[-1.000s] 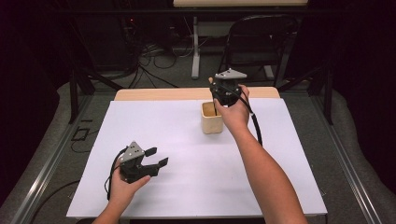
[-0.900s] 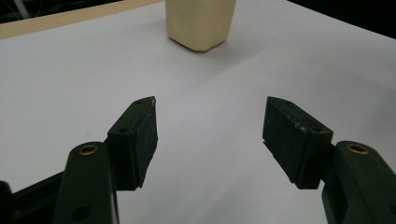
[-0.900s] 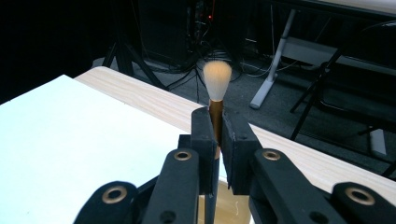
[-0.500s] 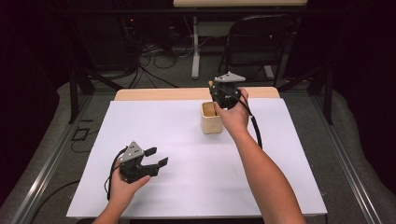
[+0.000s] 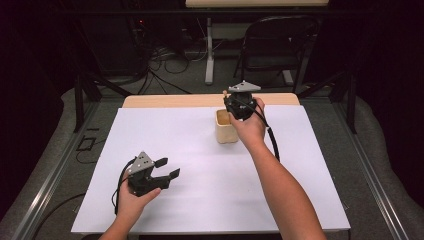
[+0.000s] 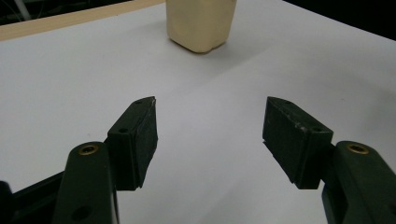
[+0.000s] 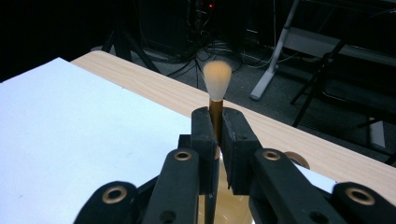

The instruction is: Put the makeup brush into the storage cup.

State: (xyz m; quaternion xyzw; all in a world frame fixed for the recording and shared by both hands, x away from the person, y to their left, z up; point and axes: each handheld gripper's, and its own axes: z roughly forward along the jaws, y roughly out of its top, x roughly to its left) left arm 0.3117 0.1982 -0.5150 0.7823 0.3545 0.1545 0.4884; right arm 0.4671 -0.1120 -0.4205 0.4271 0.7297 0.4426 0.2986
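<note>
A cream square cup (image 5: 226, 127) stands on the white table sheet (image 5: 200, 165) toward the back; the same cup (image 6: 201, 23) appears ahead in the left gripper view. My right gripper (image 5: 235, 107) hovers just above the cup's right rim, shut on a brush. In the right gripper view the brush (image 7: 217, 77) has a gold handle and a pale soft tuft that stands up past the jaws of the right gripper (image 7: 215, 126). My left gripper (image 5: 167, 167) rests low near the front left of the sheet, open, nothing between its fingers (image 6: 137, 135).
A wooden table edge (image 5: 170, 101) runs along the back of the sheet. Behind it are a folding chair (image 5: 272, 45), stand legs and floor cables in the dark. Bare white sheet lies between the two grippers.
</note>
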